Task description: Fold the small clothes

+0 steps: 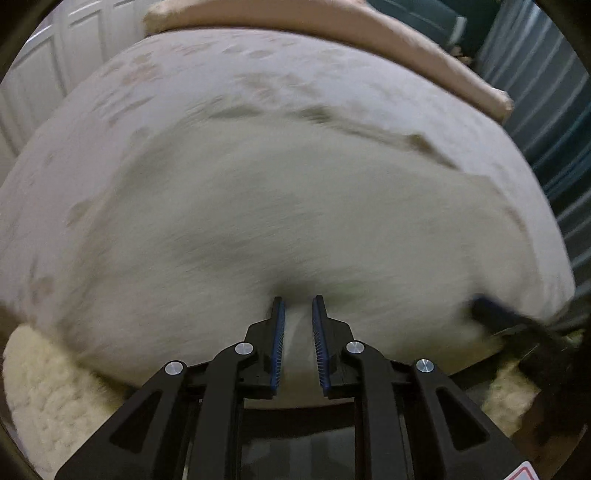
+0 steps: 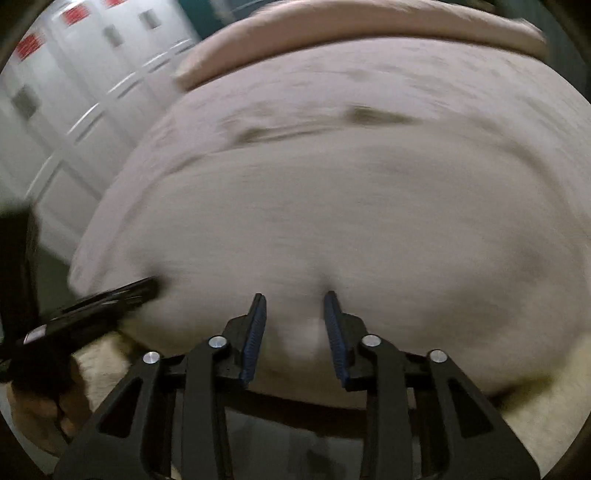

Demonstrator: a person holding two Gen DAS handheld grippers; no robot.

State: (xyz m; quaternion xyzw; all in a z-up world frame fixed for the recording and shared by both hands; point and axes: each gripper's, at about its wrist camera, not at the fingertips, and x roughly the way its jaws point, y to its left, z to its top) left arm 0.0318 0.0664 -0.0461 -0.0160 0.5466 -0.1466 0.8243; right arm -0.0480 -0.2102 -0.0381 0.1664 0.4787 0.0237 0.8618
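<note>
Two fisheye cameras, each mounted behind its own tongs, look steeply down and forward from close above a pale cloth (image 1: 295,206) spread on a bed (image 1: 122,92). Both views share the cloth and the pink pillow (image 2: 369,26) at the far edge.

light: dim, flat | blur: heavy motion smear | edges: fisheye-bent, dark corners

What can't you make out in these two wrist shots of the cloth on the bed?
- Left wrist view: the pale garment is smeared by motion blur; its type and edges are unreadable.
- Left wrist view: the right gripper is blurred, partly cut by the frame edge.
- Right wrist view: the left gripper is blurred; its jaws are unreadable.
- Both views: the bedsheet pattern is smeared.
</note>
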